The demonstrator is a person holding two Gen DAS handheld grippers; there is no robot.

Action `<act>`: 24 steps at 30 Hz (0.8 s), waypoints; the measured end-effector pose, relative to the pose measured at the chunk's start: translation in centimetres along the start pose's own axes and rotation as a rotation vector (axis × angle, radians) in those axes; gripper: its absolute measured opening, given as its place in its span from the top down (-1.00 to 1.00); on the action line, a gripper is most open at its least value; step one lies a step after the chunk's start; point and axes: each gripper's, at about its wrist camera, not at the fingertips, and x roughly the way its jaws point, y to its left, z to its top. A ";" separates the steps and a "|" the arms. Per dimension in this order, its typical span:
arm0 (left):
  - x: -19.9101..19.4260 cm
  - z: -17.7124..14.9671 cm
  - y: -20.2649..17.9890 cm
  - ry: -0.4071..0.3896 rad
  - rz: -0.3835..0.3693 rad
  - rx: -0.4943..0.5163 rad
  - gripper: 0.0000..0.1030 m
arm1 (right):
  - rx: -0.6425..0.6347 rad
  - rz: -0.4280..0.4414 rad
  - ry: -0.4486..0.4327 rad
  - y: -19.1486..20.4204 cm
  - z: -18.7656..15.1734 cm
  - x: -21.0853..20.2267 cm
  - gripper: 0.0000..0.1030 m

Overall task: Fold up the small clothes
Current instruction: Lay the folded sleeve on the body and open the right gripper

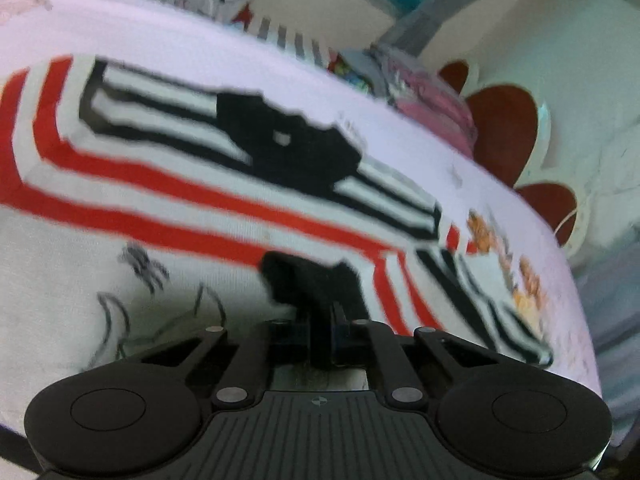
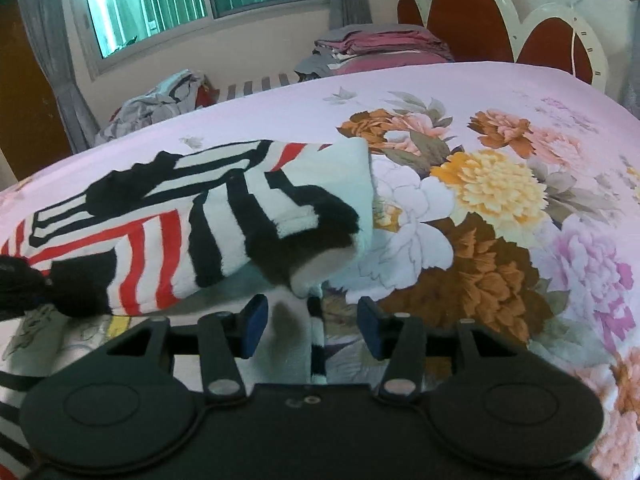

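A small white garment point(image 1: 168, 208) with red and black stripes lies on the floral bedsheet point(image 2: 500, 184). In the left wrist view it fills the frame, blurred. My left gripper point(image 1: 320, 332) is shut on a black cuff or edge of the garment point(image 1: 304, 280). In the right wrist view the garment point(image 2: 208, 216) lies partly folded, a striped sleeve with a black cuff point(image 2: 316, 236) draped toward me. My right gripper point(image 2: 312, 328) is open, its blue pads point(image 2: 256, 324) just short of that cuff, holding nothing. The left gripper's dark tip point(image 2: 20, 284) shows at the left edge.
A stack of folded pink and grey cloth point(image 2: 376, 48) sits at the bed's far edge by the red and white headboard point(image 2: 500, 20). A heap of grey clothes point(image 2: 160, 104) lies by the window point(image 2: 192, 0). The bed edge curves away at right in the left wrist view point(image 1: 560, 264).
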 end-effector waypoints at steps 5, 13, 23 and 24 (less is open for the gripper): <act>-2.8 2.4 0.3 -0.115 -0.032 -0.018 0.88 | 0.010 0.012 0.006 0.5 0.6 1.6 0.08; -5.4 3.8 7.0 -0.185 0.159 -0.060 0.92 | 0.021 0.047 0.008 0.9 1.3 1.9 0.58; -2.7 2.5 8.1 -0.093 0.238 -0.015 0.92 | 0.003 0.024 0.043 -0.1 0.3 1.5 0.67; -3.1 2.4 8.0 -0.095 0.250 -0.005 0.92 | 0.003 0.033 0.050 -0.2 0.3 1.2 0.61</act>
